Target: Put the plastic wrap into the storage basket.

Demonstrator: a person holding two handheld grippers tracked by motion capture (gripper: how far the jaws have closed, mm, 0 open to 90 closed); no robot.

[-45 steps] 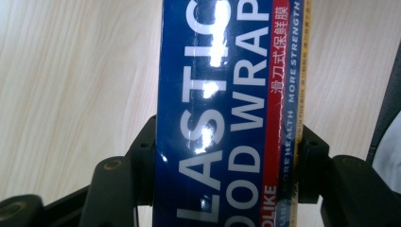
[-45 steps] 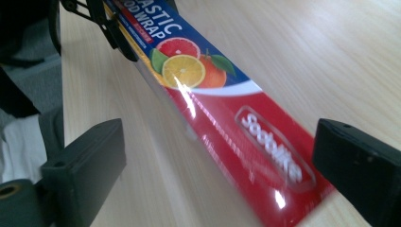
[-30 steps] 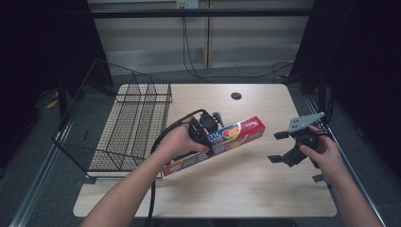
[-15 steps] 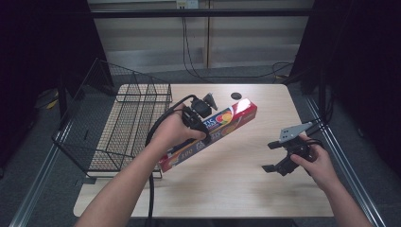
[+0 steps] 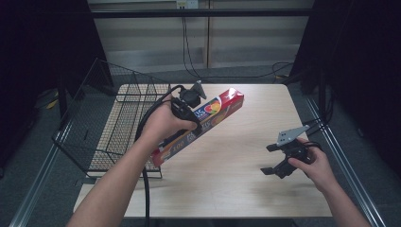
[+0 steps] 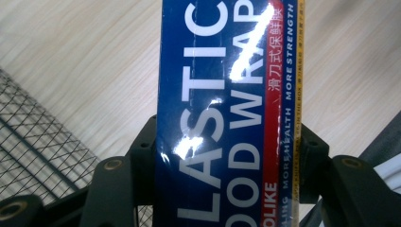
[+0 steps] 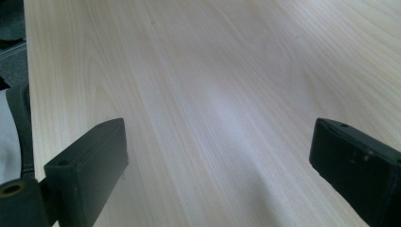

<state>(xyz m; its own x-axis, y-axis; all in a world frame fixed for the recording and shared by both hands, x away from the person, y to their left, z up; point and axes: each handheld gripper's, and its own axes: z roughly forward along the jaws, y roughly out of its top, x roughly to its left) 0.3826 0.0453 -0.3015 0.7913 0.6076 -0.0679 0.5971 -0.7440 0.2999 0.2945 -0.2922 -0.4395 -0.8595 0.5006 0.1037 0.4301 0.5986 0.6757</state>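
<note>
High view: right gripper [image 5: 270,159] near the front right, jaws spread wide, empty above the wooden surface [image 5: 246,127]. Farther back, left gripper [image 5: 191,124] clamps a plastic wrap box [image 5: 198,125] held tilted beside the wire basket [image 5: 118,123].

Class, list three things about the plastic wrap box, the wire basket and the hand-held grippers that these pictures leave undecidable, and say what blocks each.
1. Plastic wrap box: full title, left gripper view; the frame edges cut the lettering.
2. Box's lower end, high view: the forearm covers part of it, so whether it touches the table is unclear.
3. Wire basket, high view: the mesh and the left hand-held gripper obscure its near corner.
4. Small print on the box, high view: too small.
</note>
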